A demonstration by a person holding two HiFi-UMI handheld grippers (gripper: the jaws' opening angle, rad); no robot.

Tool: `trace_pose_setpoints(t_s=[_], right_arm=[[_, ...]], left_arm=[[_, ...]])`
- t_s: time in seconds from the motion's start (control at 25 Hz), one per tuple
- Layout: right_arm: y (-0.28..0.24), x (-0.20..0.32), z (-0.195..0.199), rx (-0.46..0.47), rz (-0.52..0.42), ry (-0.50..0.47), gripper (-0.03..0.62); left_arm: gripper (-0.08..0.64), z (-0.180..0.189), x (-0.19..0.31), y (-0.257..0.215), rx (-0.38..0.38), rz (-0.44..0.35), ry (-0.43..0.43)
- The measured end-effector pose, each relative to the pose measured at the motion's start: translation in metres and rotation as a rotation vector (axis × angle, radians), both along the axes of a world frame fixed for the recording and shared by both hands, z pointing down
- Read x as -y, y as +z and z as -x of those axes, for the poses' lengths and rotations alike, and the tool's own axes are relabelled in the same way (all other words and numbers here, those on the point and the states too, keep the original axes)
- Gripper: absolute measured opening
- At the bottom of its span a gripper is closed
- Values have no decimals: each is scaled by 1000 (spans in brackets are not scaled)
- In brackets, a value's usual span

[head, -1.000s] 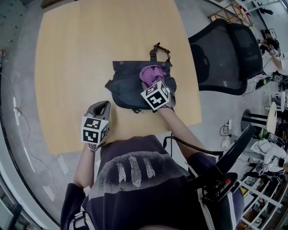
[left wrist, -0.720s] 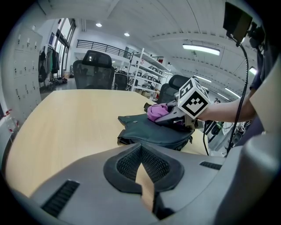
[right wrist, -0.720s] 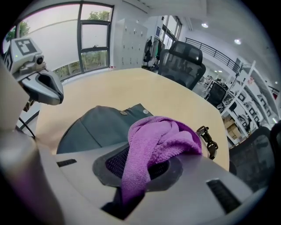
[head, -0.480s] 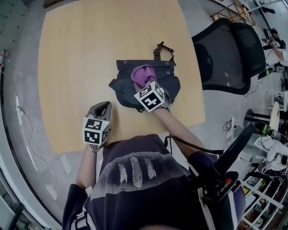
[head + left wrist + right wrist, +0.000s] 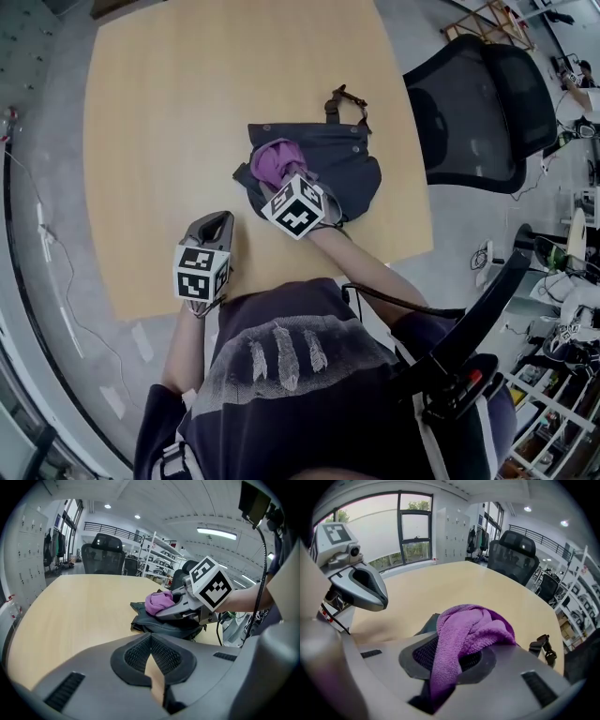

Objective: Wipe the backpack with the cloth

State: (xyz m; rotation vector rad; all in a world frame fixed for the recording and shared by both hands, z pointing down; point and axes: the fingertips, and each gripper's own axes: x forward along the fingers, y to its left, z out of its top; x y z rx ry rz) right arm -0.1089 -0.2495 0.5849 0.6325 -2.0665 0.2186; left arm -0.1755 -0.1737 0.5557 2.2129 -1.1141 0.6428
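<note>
A dark navy backpack [image 5: 330,161] lies flat on the wooden table [image 5: 178,112], its strap buckle [image 5: 343,97] pointing away from me. My right gripper [image 5: 281,176] is shut on a bunched purple cloth [image 5: 273,159] and presses it on the backpack's left part. In the right gripper view the cloth [image 5: 468,630] spills over the jaws of the right gripper [image 5: 452,660], with the backpack [image 5: 427,623] just beneath. My left gripper [image 5: 217,223] rests on the table to the left of the bag, shut and holding nothing. The left gripper view shows the cloth [image 5: 158,603] on the backpack [image 5: 161,626].
A black mesh office chair [image 5: 487,98] stands off the table's right edge. Another chair [image 5: 103,554] stands at the table's far side in the left gripper view. The table's near edge [image 5: 272,281] runs just in front of my body.
My right gripper has slid the cloth leftward across the backpack, from its right-middle to its left part. The left gripper has stayed where it was.
</note>
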Motion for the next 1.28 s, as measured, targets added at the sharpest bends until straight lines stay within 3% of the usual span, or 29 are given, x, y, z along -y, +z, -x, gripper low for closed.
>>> trace_pose_setpoints(t_s=[0.36,0.52,0.64,0.72,0.8,0.92,1.08,1.2,1.28], right_arm=[[-1,-12,36,65,47,-71,64],[-12,-20,58,207,116,-77,64],[-42,-7,48,389,134,32,64],[-65,13,15,486,104,157,64],[-84,38,-37,523,50,290,64],[-100,76,-128,445,-93,460,64],[-84,112,-224,217,-217,616,64],[-38,120,-242,46,-147,590,64],[-2,119,-233,-25,-70,508,64]], left_arm=[[6,13,-7,1,9,2,-9],[6,23,-8,-1,13,-1,-22],[6,24,-7,-3,10,-6,-14],[6,21,-6,-3,11,-8,-2],[6,13,-1,-5,13,-17,11],[6,-3,5,-13,14,-40,36],[6,-21,7,-21,28,-51,66],[6,-26,7,-22,45,-44,61],[6,-29,5,-22,50,-37,54]])
